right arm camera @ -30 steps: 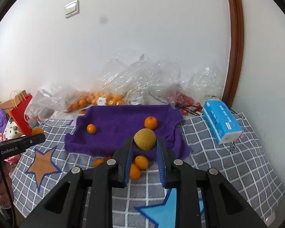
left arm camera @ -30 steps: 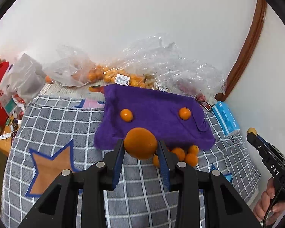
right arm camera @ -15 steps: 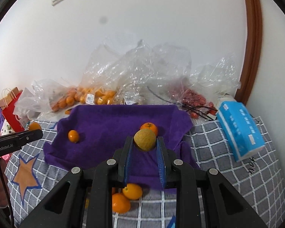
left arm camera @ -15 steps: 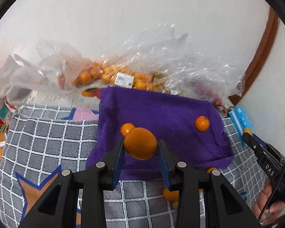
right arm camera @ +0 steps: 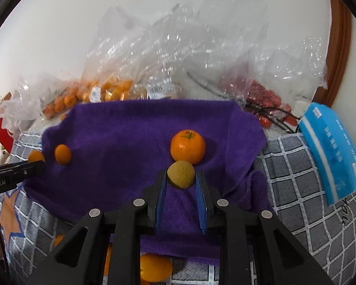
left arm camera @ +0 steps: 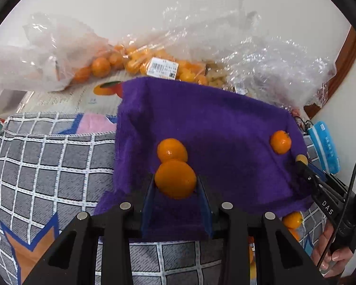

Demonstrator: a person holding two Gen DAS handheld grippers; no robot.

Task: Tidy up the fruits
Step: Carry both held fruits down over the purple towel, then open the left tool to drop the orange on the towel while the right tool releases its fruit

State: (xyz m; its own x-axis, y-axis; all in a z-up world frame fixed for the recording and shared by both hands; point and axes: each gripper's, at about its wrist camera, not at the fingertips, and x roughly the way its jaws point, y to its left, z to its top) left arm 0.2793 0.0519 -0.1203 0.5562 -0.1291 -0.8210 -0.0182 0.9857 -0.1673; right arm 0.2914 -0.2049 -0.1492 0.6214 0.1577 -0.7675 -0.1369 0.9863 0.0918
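My left gripper (left arm camera: 175, 182) is shut on an orange (left arm camera: 175, 178) and holds it over the near left part of the purple towel (left arm camera: 225, 128), just in front of a small orange (left arm camera: 172, 150) lying on it. My right gripper (right arm camera: 180, 178) is shut on a yellowish-brown round fruit (right arm camera: 180, 174) over the towel (right arm camera: 121, 137), just in front of an orange with a stem (right arm camera: 188, 146). That stemmed orange (left arm camera: 280, 141) also shows at the towel's right in the left wrist view. The left gripper (right arm camera: 35, 160) shows at the towel's left edge in the right wrist view.
Clear plastic bags of oranges (left arm camera: 135, 61) and red fruit (right arm camera: 265, 97) lie behind the towel against the wall. A blue tissue pack (right arm camera: 334, 152) lies at the right. Loose oranges (right arm camera: 154, 269) sit on the grey checked cloth (left arm camera: 47, 156) before the towel.
Both grippers have moved forward and down over the purple towel, each still holding its fruit. The towel and the oranges on it now look much nearer.
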